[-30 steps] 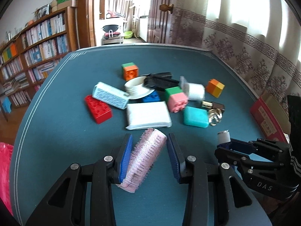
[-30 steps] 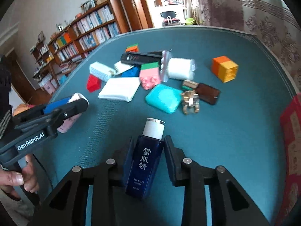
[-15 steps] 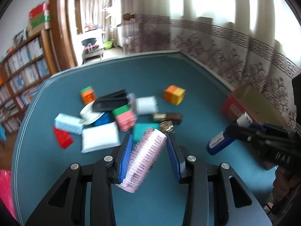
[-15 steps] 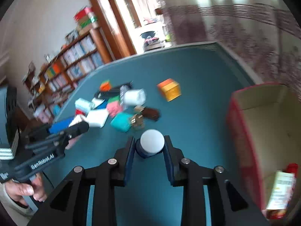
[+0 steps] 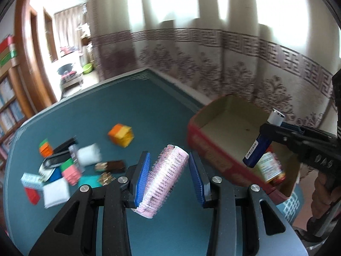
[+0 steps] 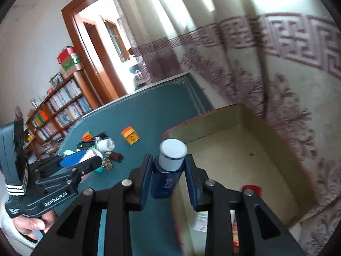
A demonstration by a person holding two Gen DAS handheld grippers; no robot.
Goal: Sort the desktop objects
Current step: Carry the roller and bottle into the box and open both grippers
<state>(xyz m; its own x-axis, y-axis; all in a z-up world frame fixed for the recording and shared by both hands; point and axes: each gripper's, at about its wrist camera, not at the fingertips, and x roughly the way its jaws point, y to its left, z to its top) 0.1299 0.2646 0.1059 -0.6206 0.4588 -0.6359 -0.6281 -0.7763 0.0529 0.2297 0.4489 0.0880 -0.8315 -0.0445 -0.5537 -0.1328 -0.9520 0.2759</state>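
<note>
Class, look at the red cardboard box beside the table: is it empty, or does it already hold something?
Not empty. The red box is open-topped, and the left wrist view shows a labelled can lying in its near end; most of the floor is bare.

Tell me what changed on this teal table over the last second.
Both grippers swung away from the clutter toward the red cardboard box. The right gripper carried its dark blue white-capped bottle over the box's near edge; the left gripper brought its pink bristly hair roller alongside. Both grips held. The pile of blocks stayed put.
</note>
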